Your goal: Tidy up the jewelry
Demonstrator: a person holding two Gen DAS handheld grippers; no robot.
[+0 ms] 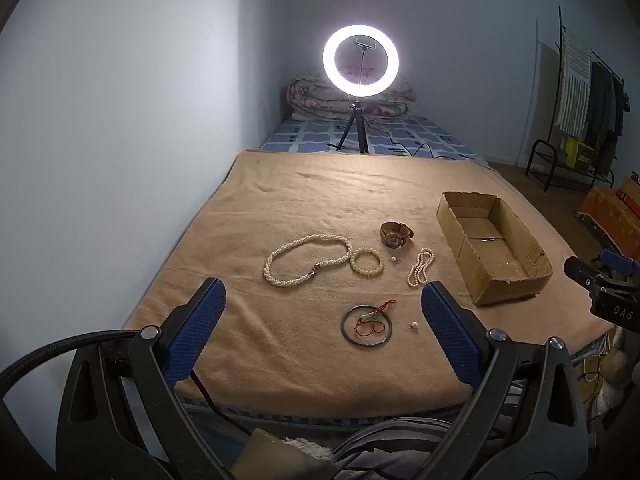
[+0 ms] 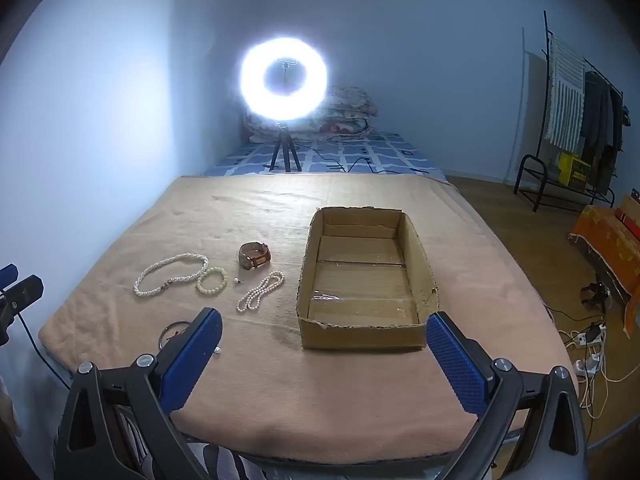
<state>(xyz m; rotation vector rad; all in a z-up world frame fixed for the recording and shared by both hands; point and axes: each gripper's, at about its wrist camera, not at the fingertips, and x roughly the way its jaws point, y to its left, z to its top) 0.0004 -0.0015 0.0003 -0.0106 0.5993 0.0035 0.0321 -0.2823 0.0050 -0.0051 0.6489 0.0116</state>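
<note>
A tan blanket (image 1: 304, 208) is spread over the bed, and the jewelry is laid out on it in a loose cluster. A long pearl necklace (image 1: 306, 260) of small white beads is curled into an open loop with a dark metal clasp at its near side. Touching it at its 3 o'clock edge is a pale green bead bracelet (image 1: 367, 263), a closed ring of larger round beads. At 12 o'clock from the cluster a wristwatch (image 1: 395, 234) with a brown strap and a round gold-toned case is seen lying on its side. A shorter pearl strand (image 1: 421, 267), doubled into a narrow loop, is placed at 3 o'clock from the bracelet, with a single small pearl stud (image 1: 393, 259) between them. Nearest the camera, at 6 o'clock, a dark bangle (image 1: 366, 325) is found with a red cord pendant (image 1: 374, 316) lying across it, and another loose pearl (image 1: 413, 325) just beside it at 3 o'clock.

An open cardboard box (image 2: 416, 256), shallow, with torn edges, is set at 3 o'clock from the jewelry.

The left gripper (image 1: 322, 300) is held released above the near blanket edge, nothing between its blue pads. The right gripper (image 2: 324, 332) is likewise spread wide and empty, in front of the box.

A lit ring light (image 1: 361, 58) on a tripod is stood at 12 o'clock.
</note>
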